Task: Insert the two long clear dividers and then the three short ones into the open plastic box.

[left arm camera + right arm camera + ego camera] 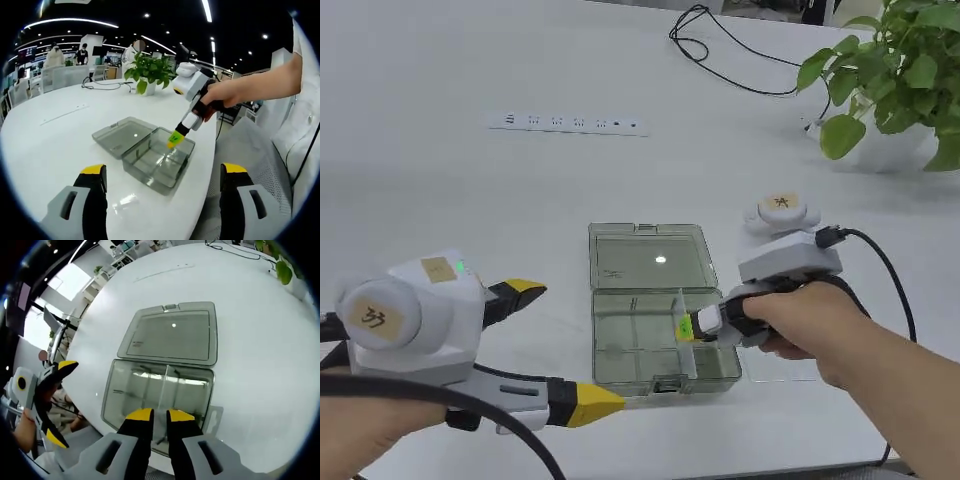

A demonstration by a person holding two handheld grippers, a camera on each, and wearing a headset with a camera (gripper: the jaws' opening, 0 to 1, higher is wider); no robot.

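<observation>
Currently I am working partway through the job, as far as I can judge. The open plastic box (610,378) is sitting by the near edge of the table (470,200), its lid lying flat toward the far edge. I am seeing clear partitions standing in its base, at least two crossing lines, though I cannot count them surely through the glare. I am holding the right gripper (685,328) tip-down inside the base, right of its middle, with the jaws pressed almost together. Whether a clear divider is being pinched in that slit I cannot tell. The left gripper (560,344) is hanging off the box's left side, not touching it, jaws spread wide and gripping nothing. One loose clear divider (213,421) is lying on the table just beside the box's right wall, so I am judging that at least one piece is left to seat. Counting: one box, two grippers, one loose divider.
</observation>
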